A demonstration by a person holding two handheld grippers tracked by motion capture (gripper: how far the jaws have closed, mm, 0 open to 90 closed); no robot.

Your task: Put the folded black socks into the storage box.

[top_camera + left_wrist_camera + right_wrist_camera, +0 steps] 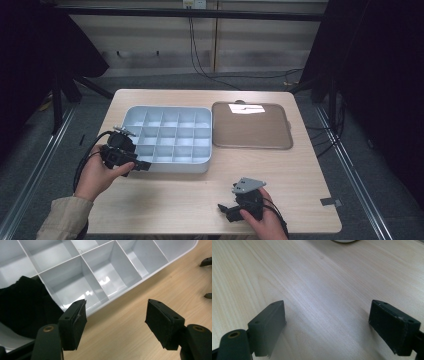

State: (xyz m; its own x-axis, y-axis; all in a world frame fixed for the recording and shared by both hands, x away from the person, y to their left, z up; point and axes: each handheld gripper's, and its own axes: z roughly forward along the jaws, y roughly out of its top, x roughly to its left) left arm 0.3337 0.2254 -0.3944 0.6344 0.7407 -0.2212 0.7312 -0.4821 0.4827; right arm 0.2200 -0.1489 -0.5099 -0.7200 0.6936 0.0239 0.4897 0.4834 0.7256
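A white tray split into several open compartments lies on the left half of the wooden table. My left gripper is held at the tray's near left corner. In the left gripper view this gripper is open over the tray's front wall and bare wood, with nothing between its jaws. A dark shape covers the nearest corner compartment; I cannot tell what it is. My right gripper rests low near the table's front edge. It is open above bare wood.
A brownish flat lid with a white label lies to the right of the tray. Cables run across the floor behind the table. Dark stands flank both sides. The right gripper's jaw tips appear beyond the tray.
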